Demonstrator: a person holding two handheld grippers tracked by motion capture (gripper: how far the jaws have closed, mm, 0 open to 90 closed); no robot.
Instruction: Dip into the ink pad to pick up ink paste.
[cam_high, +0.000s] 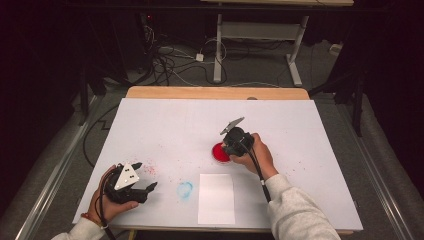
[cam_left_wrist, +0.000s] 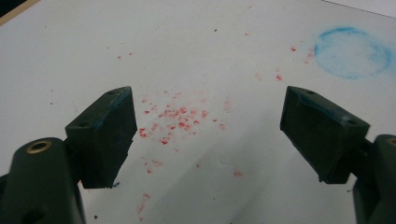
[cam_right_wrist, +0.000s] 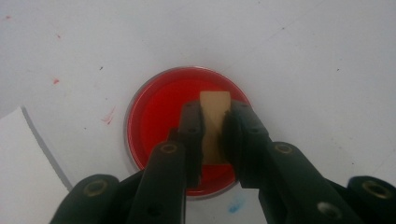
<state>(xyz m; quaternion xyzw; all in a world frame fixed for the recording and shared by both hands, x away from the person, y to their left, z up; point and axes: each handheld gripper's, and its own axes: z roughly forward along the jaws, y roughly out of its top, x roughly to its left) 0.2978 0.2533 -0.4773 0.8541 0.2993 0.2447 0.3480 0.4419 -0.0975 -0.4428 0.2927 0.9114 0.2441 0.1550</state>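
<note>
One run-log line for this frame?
right gripper: shut on tan block, over red dish | left gripper: open, empty | white sheet: untouched

Bright table, dark surroundings, soft close-ups

We count: two grippers, left (cam_high: 142, 177) and right (cam_right_wrist: 212, 135); one red dish (cam_right_wrist: 159, 116); one wooden block (cam_right_wrist: 214, 123); one paper sheet (cam_high: 216, 198); one blue smudge (cam_high: 184, 189).

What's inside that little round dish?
The round dish holds bright red colour. The right claw grips a small tan block over it; what lies beneath block and claw is hidden.
</note>
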